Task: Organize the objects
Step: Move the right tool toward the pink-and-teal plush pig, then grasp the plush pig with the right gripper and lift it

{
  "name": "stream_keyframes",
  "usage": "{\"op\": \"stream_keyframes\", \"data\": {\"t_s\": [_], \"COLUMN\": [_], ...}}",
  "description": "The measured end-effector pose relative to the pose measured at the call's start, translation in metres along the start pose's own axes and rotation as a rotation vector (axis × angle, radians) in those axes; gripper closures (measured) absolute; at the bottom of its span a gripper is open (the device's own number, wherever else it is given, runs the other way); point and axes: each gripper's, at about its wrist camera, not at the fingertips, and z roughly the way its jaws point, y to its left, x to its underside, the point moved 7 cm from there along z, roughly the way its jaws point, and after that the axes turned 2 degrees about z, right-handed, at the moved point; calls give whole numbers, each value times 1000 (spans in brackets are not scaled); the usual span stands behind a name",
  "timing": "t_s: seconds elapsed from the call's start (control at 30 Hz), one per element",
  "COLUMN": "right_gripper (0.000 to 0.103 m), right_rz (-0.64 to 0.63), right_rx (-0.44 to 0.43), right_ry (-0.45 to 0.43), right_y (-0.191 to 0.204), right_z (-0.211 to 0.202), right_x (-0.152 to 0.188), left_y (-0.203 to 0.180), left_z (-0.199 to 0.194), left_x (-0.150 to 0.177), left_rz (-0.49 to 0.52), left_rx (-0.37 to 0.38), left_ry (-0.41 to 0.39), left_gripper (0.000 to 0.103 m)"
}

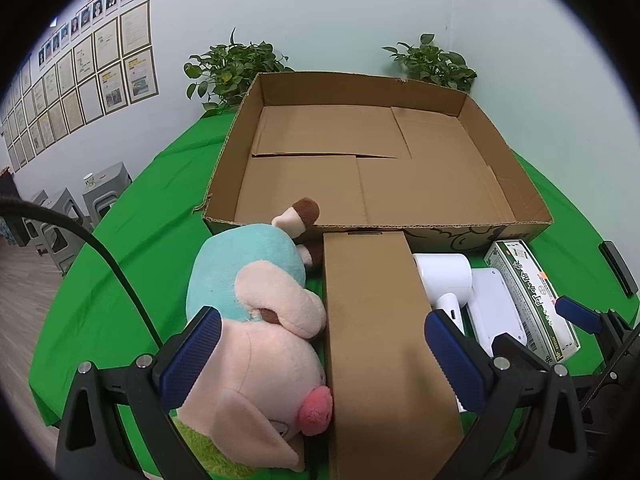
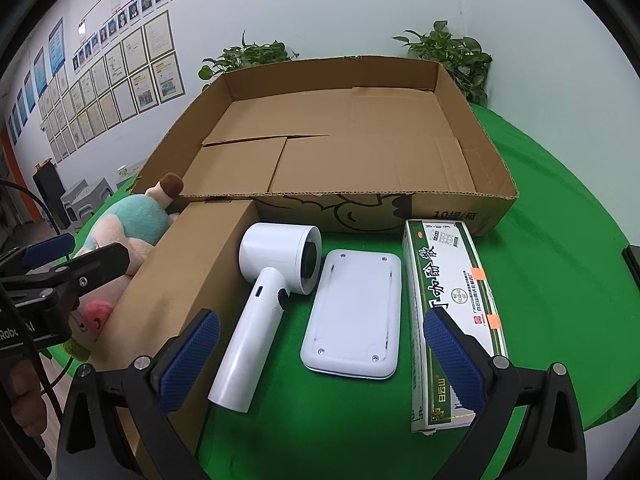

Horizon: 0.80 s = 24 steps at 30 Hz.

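A big open cardboard tray (image 1: 532, 196) (image 2: 472, 108) stands empty on the green table. In front of it lie a plush pig (image 1: 264, 320) (image 2: 132, 224), a long brown carton (image 1: 380, 344) (image 2: 188, 280), a white hair dryer (image 2: 272, 292) (image 1: 444, 276), a flat white device (image 2: 356, 312) (image 1: 496, 308) and a green-white medicine box (image 2: 452, 316) (image 1: 528, 292). My left gripper (image 1: 320, 360) is open above the pig's head and the carton. My right gripper (image 2: 320, 360) is open above the dryer handle and the white device. Neither holds anything.
Two potted plants (image 1: 236, 68) (image 1: 432, 62) stand behind the tray by the wall. Grey stools (image 1: 100, 192) sit off the table's left side. A black object (image 1: 620, 268) lies at the table's right edge. A hand (image 2: 24, 400) holds the left gripper.
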Motion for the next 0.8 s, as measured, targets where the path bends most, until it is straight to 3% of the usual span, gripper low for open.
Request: {"op": "stream_keyframes", "data": {"t_s": [0.5, 0.8], "right_gripper": [0, 0], "right_rz": [-13, -124], "right_rx": [26, 66], "right_ry": [-5, -30], "right_y": [-2, 9], "right_z": [-4, -12], "right_x": [1, -12], "left_y": [1, 20], "left_z": [-2, -13], "left_x": [-1, -11], "left_rz": [10, -8], "left_rx": [23, 26], "left_ry": [-12, -61], "left_gripper": [2, 2]}}
